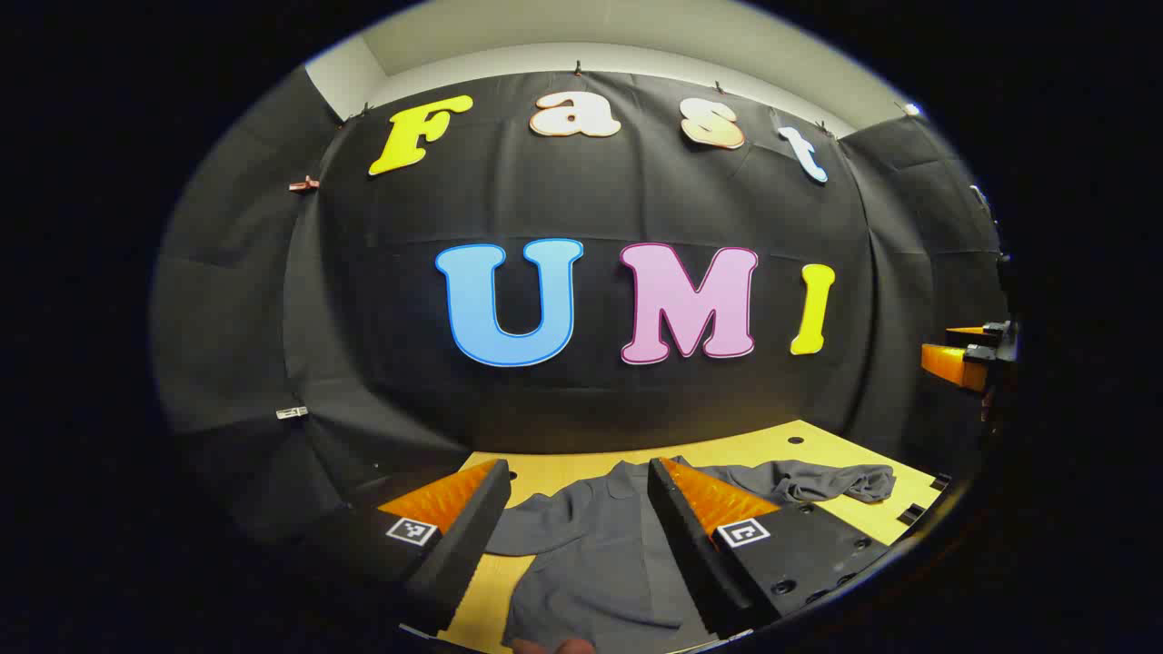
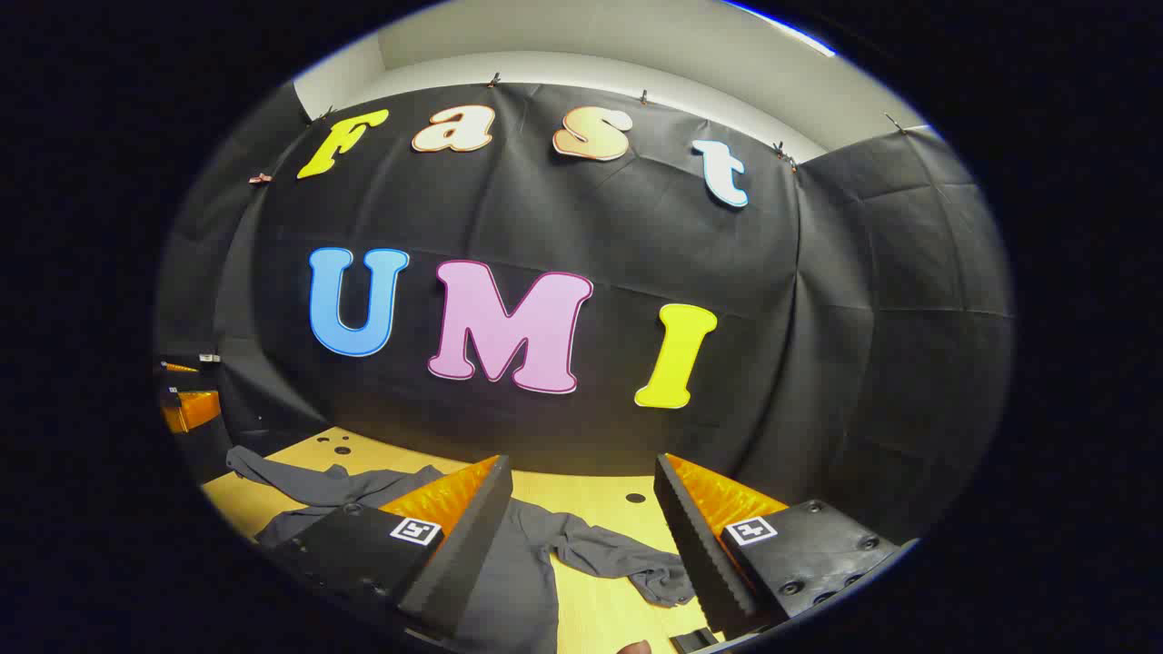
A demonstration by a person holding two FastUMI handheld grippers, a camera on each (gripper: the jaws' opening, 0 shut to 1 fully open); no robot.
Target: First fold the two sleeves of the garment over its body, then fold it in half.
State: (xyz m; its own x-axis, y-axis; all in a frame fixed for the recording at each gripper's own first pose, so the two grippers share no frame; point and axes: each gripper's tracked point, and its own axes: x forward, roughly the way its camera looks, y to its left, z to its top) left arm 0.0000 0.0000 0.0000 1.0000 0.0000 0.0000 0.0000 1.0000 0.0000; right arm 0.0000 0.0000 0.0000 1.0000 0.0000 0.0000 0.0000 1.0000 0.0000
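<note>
Left gripper view, garment [image 1: 581, 554] below parted jaws

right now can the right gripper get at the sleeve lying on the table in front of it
Probably yes. The right gripper is open and above the table, and the crumpled sleeve lies between its fingers' line with nothing over it.

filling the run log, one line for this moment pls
stage: not started | garment: flat on table, sleeves unfolded | left gripper: open | right gripper: open
</note>
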